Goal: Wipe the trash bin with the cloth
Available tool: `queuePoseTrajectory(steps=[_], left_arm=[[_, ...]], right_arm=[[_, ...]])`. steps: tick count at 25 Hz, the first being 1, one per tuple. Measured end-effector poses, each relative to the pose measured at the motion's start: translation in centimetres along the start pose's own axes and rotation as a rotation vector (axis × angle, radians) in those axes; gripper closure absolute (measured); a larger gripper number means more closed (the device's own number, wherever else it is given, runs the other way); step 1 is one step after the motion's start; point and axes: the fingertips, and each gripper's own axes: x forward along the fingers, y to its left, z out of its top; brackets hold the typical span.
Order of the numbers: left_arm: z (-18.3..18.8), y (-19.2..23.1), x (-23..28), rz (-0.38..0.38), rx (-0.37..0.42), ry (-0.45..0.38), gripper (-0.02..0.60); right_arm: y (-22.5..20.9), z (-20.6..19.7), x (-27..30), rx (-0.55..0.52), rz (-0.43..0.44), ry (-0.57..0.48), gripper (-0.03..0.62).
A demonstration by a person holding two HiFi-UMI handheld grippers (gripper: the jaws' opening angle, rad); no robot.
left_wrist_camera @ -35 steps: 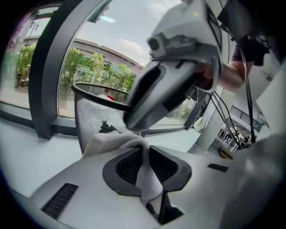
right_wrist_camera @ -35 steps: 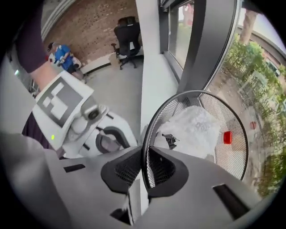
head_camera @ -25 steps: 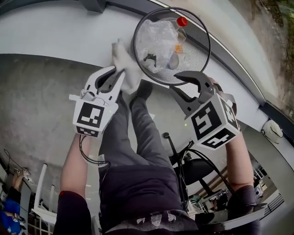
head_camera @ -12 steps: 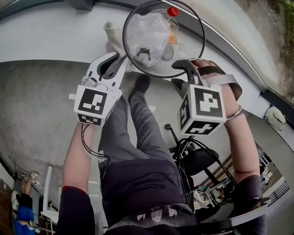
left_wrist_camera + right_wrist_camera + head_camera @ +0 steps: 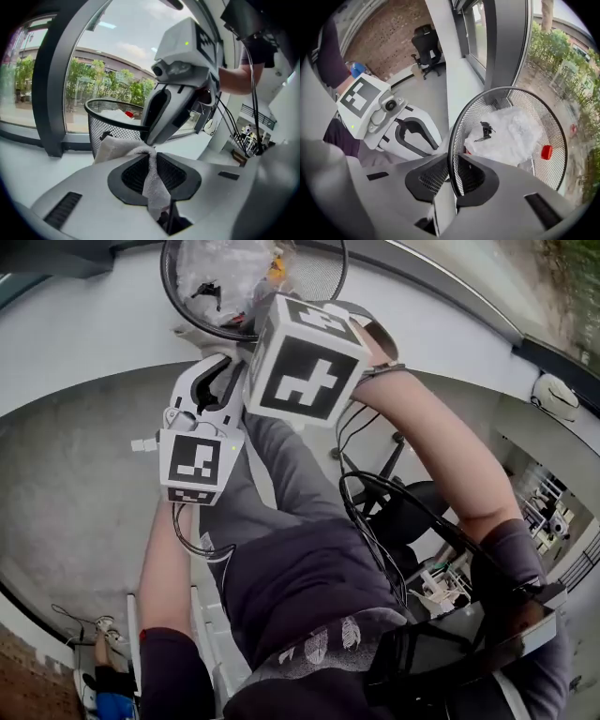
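In the head view the trash bin is cut off by the top edge, and the marker cube hides the right gripper's jaws. The left gripper is clamped on the cloth, which drapes against the bin's mesh. The right gripper is closing its jaws, with the bin's rim between them. The bin stands on the window ledge, mouth up and long axis roughly vertical.

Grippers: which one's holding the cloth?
The left gripper: the white cloth is pinched between its jaws. The right gripper has its jaws closing on the trash bin rim instead.
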Motion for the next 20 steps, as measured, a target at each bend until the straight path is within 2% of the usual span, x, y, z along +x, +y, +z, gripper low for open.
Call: queuePoseTrajectory(steps=[4,7,11,13,15,19,20], left_arm=[[-0.3,2.3,-1.4,0.041,-0.073,0.019,0.529],[-0.5,4.5,-3.3,0.083,-0.052,0.059,0.531],[1.2,8.8,-7.2,0.164,-0.019,0.085,0.529],[2.5,11.4,-8.4,0.213,0.019,0.099,0.529],[3.6,13.3,-8.7,0.253,0.069,0.118,0.529],[5.4,16.4,-7.4,0.307,0.146,0.169,0.527],[5.7,17.2,-6.9,0.317,0.155,0.188,0.504]], right_arm=[[0.7,0.6,-1.2,0.035,0.047,-0.072,0.537],[0.9,0.7,-3.3,0.129,0.061,-0.155,0.536],[-0.6,0.0,-8.0,0.245,0.024,-0.247,0.528],[-1.9,-0.2,-10.7,0.324,-0.008,-0.333,0.528],[-2.4,0.1,-13.1,0.418,-0.005,-0.432,0.528],[-1.4,2.2,-17.0,0.591,0.111,-0.682,0.53],[-1.0,2.7,-18.0,0.621,0.144,-0.742,0.531]])
